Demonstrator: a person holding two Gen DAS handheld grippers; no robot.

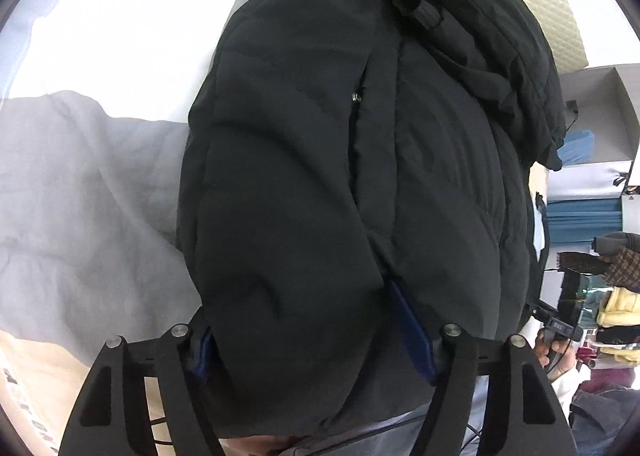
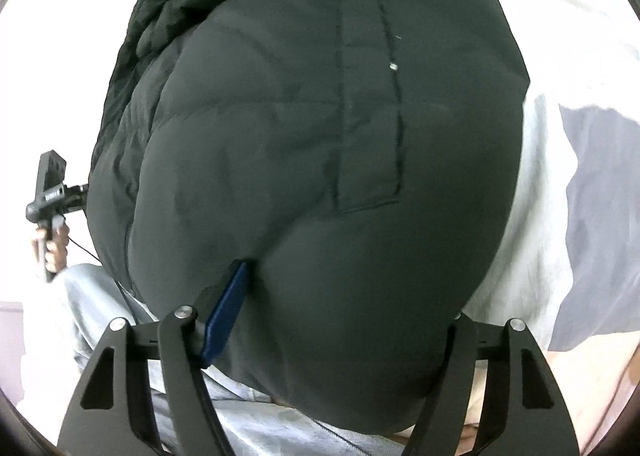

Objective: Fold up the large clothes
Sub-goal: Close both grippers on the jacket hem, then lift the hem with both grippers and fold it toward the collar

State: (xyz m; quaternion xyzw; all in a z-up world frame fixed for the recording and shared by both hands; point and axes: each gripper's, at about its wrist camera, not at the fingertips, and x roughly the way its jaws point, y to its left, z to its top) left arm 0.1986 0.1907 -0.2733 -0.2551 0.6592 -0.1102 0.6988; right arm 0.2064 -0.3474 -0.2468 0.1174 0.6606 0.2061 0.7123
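Observation:
A large black puffer jacket fills the left wrist view; it also fills the right wrist view, with a pocket flap and a small snap showing. My left gripper is shut on a thick fold of the jacket, with blue pads pressed into the fabric on both sides. My right gripper is shut on another thick fold; its left blue pad shows, and the right one is hidden under the jacket. The jacket's hood lies bunched at the far end.
A grey sheet and white bedding lie to the left. Shelves with folded clothes stand at the right. The other handle and the person's hand show at the left of the right wrist view. Pale denim lies below.

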